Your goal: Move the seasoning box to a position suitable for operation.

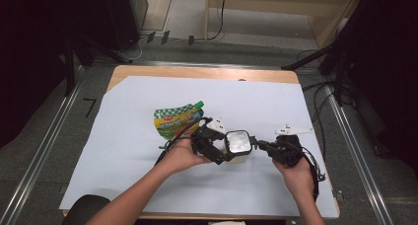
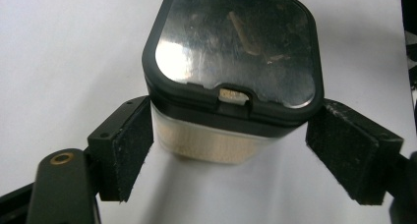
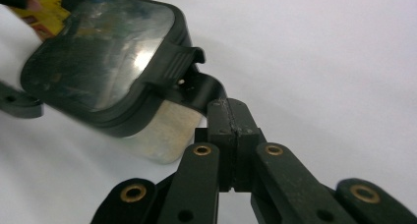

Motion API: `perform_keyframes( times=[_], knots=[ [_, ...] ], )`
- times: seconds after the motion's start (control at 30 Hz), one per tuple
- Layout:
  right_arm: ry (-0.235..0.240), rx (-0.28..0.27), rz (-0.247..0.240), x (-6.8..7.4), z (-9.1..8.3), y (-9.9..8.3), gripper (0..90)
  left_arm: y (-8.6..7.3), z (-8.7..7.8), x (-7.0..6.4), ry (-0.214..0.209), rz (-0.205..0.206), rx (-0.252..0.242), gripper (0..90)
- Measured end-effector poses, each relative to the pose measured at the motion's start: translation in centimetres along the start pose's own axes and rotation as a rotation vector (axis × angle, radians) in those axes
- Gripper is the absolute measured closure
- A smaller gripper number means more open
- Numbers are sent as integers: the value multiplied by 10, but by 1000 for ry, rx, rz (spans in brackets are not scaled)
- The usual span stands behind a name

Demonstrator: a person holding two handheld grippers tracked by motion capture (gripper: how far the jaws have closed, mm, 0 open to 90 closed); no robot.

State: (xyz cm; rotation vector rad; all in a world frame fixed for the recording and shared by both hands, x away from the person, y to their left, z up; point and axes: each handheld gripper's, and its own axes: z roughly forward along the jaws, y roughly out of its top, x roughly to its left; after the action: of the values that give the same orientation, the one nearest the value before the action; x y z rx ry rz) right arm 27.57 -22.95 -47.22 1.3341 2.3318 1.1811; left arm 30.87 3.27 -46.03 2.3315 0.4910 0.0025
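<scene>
A small container (image 1: 238, 142) with a whitish body and a black lid with a shiny window stands on the white sheet (image 1: 148, 185). My left gripper (image 1: 224, 148) is at its left. In the left gripper view the container (image 2: 236, 52) sits between the jaws of the left gripper (image 2: 235, 108), whose pad tips touch the lid's two sides. My right gripper (image 1: 259, 145) comes in from the right. In the right gripper view this right gripper (image 3: 230, 108) is shut on the black latch tab (image 3: 182, 69) that sticks out from the lid of the container (image 3: 103, 52).
A green and yellow spouted pouch (image 1: 177, 119) lies flat on the sheet just behind the left hand. The wooden table edge (image 1: 197, 72) shows at the far side. Cables and stands are on the floor beyond and to the right.
</scene>
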Motion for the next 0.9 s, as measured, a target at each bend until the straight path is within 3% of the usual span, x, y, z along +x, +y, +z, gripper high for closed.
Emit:
perform_keyframes(
  times=[0.2, 0.77, 0.9],
  knots=[
    [-1, 0, 7, -3, 4, 1, 900, 3, 7, 0, 1, -2, -20, 159],
    [-6, -2, 9, -2, 4, 0, 900, 6, 7, -1, 3, 7, -10, 157],
    [-7, -2, 7, -2, 4, 0, 900, 11, 3, -2, 1, 14, -40, 154]
  ],
)
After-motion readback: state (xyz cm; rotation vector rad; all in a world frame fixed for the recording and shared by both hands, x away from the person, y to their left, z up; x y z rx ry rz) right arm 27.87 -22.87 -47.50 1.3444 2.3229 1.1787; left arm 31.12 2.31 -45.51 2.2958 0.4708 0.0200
